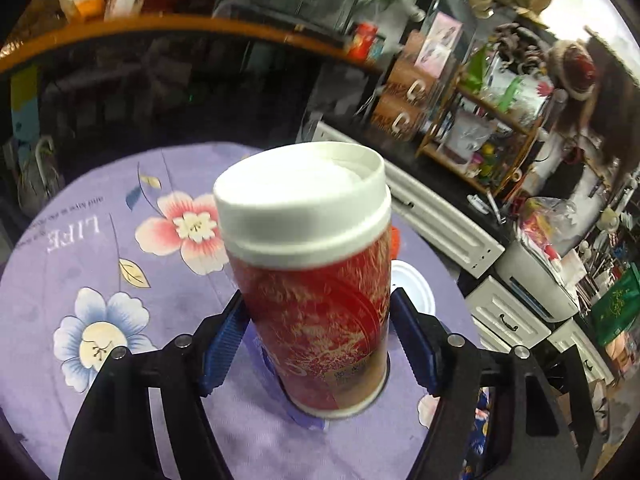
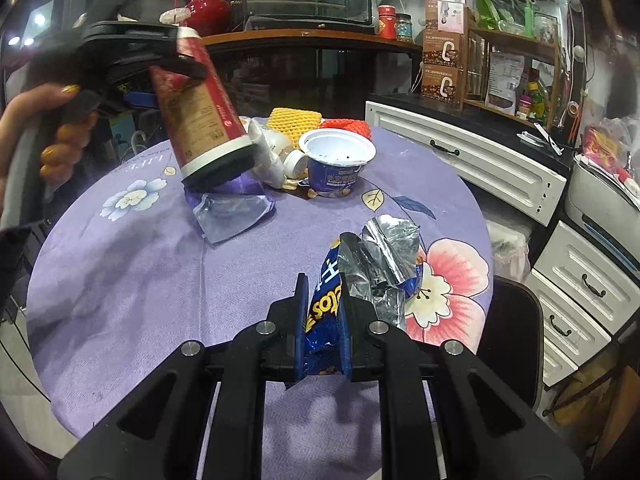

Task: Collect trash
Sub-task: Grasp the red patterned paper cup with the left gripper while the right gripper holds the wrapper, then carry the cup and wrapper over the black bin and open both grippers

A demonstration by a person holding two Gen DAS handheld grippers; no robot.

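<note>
Left tool (image 1: 316, 344) clamps a tall red cardboard canister with white plastic cap (image 1: 316, 280), tilted and lifted clear of the purple floral-cloth worktop (image 2: 132, 280). Right tool (image 2: 324, 320) pinches a crumpled blue foil snack bag (image 2: 376, 276) between its fingers. Ahead of the right tool: an empty white-and-blue paper cup (image 2: 336, 160) beside yellow foam netting (image 2: 294, 122). Recommendation: keep both grips firm and the canister steady while carrying to the bin; no bin visible.

canister (image 1: 320, 300): red with gold marbling — white lid
tablecloth (image 2: 132, 264): lilac, pink and blue flowers
snack bag (image 2: 324, 312): blue — silver lining
</note>
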